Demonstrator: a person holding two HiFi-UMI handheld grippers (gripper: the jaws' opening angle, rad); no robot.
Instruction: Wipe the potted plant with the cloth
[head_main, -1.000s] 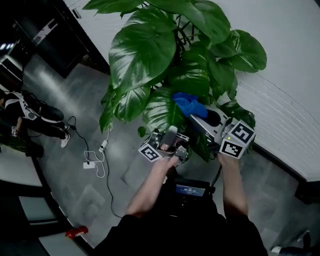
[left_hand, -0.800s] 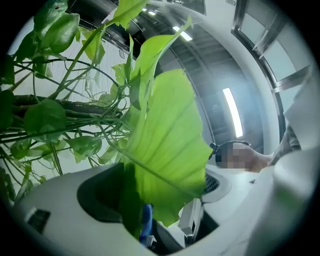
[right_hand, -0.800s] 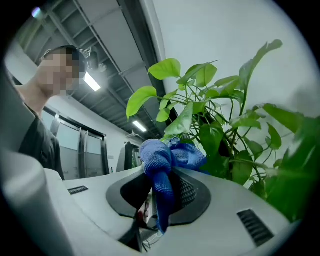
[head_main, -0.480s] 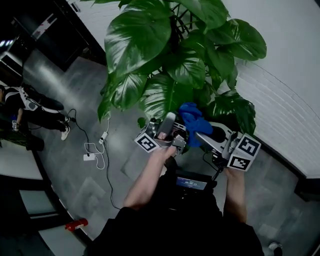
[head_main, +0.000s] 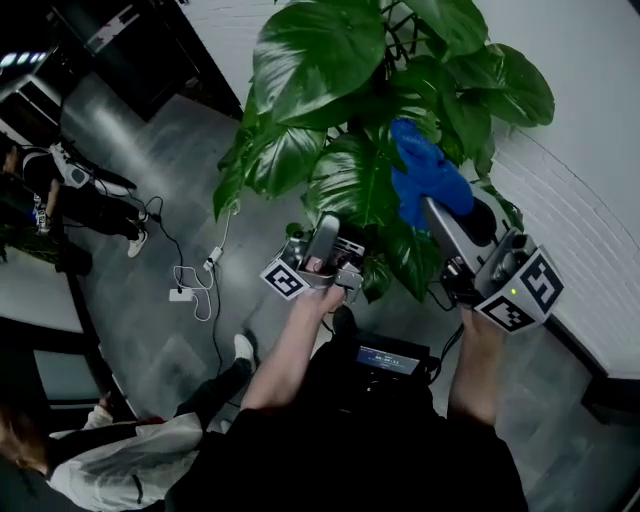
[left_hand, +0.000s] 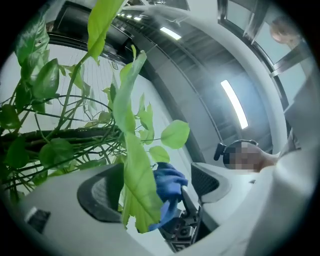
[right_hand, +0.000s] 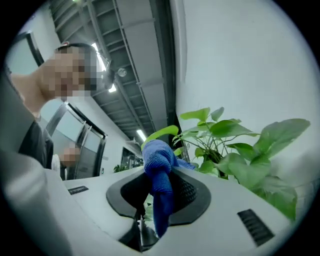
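As seen from steeply above, white brick wall (head_main: 600, 120) behind a large-leaved potted plant (head_main: 340, 90).
Right gripper (head_main: 438, 208) raised among the leaves on the plant's right side, jaws clamped on a bunched blue cloth (head_main: 425, 175) up against the foliage. Left gripper (head_main: 325, 230) lower, at the plant's near edge, jaws spread wide, one long green leaf (left_hand: 135, 180) hanging between them, the cloth just beyond it.

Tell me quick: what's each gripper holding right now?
Left gripper: open, jaws apart with a leaf hanging between them.
Right gripper: shut on the blue cloth.
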